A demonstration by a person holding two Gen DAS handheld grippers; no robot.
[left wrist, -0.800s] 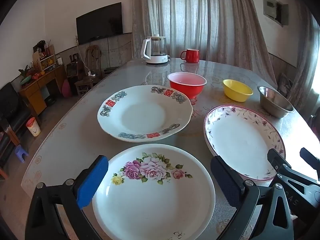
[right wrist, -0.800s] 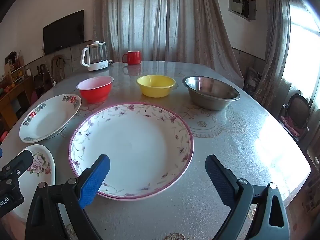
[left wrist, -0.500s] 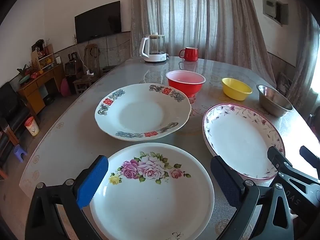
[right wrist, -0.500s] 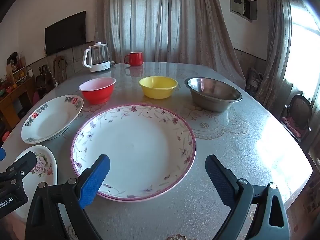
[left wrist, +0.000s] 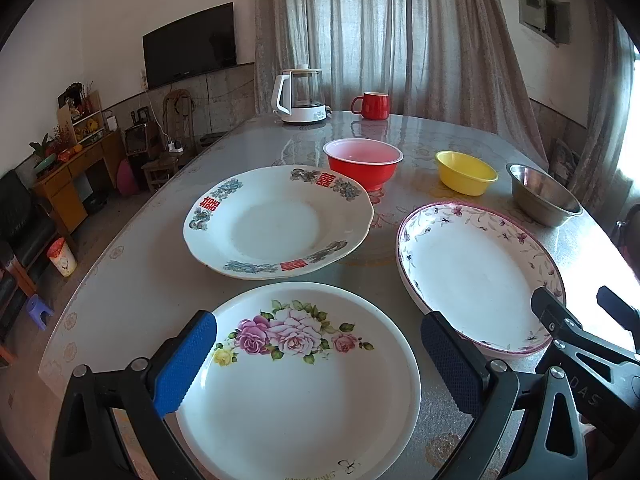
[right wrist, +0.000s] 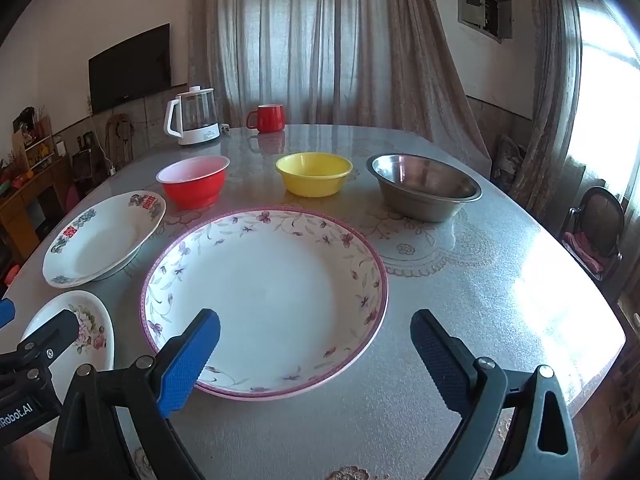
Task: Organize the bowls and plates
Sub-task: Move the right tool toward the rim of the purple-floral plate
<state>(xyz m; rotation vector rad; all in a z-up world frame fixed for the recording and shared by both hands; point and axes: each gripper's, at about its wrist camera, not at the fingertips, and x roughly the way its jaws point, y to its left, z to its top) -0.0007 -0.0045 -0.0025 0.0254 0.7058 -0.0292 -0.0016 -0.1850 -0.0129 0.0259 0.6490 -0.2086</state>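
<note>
— Hovering where, the left gripper (left wrist: 316,356)?
— Above the rose plate (left wrist: 296,376), jaws wide, gripping nothing.
— And the right gripper (right wrist: 316,352)?
— Wide too, empty, over the purple-rimmed plate (right wrist: 264,300), right of the rose plate.
— Beyond the rose plate?
— Red-character plate (left wrist: 276,220), then red bowl (left wrist: 362,162), yellow bowl (left wrist: 466,172), steel bowl (left wrist: 542,194).

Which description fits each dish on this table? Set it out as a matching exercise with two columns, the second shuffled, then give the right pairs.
Column one:
1. rose plate
2. steel bowl
3. yellow bowl
4. red-character plate

Column two:
A. between the red bowl and the steel bowl
B. rightmost in the bowl row
C. nearest, between the left gripper's open fingers
D. just in front of the red bowl, left of the vine-rimmed plate

Pairs: 1-C, 2-B, 3-A, 4-D
</note>
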